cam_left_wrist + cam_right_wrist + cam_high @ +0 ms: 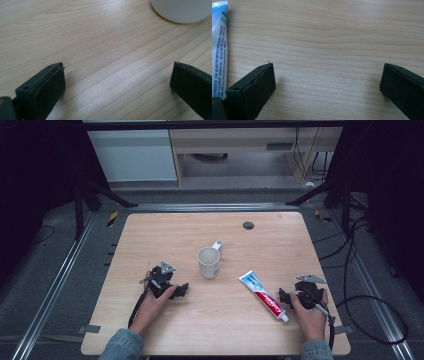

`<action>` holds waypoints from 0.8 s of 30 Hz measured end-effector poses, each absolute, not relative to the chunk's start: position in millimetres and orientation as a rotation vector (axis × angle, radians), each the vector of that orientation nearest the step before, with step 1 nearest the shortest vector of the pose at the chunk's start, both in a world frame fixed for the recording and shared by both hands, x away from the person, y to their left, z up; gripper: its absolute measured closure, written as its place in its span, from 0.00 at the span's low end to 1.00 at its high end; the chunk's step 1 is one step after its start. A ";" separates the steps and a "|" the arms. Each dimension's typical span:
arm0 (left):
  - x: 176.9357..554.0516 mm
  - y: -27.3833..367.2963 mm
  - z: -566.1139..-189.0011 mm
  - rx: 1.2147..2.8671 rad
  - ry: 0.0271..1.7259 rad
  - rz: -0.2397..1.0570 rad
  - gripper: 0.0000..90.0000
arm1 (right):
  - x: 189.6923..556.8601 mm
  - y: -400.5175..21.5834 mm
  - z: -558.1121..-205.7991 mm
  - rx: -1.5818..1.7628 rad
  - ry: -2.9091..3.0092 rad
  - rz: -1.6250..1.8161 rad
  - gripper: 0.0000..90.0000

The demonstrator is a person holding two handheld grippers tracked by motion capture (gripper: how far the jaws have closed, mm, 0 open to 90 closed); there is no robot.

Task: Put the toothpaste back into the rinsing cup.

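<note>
Both tongs rest low over the pale wooden table with their jaws spread wide and nothing between them. The left gripper points toward the white ceramic mug with a side handle, which stands upright just ahead and a little to the far side of its jaws; in the left gripper view the mug's rounded base sits beyond the right-hand jaw, apart from it. The right gripper lies just beside the flat white, blue and red toothpaste tube, whose capped end points back toward the person; in the right gripper view the tube's printed back runs alongside the left-hand jaw, outside the gap. The likeliest slip, as I judge it, is closing on bare wood, because the tube is off to the side of the jaws, not between them. A sideways sweep could also push the slack tube away. The mug, light and empty-looking, could tip or skid if a jaw strikes its wall rather than straddling it.
</note>
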State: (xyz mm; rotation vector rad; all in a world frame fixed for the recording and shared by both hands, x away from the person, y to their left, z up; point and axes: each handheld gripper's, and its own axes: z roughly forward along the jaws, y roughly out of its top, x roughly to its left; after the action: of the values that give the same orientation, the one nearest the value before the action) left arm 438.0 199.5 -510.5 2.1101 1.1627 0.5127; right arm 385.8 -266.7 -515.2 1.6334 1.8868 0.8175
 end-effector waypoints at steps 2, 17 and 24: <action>438.0 199.5 -510.5 2.110 1.163 0.513 0.00 | 385.8 -266.6 -515.2 1.634 1.886 0.818 0.01; 438.1 199.5 -510.5 2.109 1.163 0.512 0.00 | 378.1 -259.9 -488.6 1.501 1.990 0.839 0.10; 438.1 199.6 -510.5 2.110 1.163 0.512 0.00 | 369.4 -242.0 -446.8 1.383 2.081 0.770 0.15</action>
State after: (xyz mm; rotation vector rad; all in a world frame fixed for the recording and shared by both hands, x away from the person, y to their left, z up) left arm 438.1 199.6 -510.5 2.1097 1.1630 0.5124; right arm 369.4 -242.0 -446.8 1.3829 2.0813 0.7701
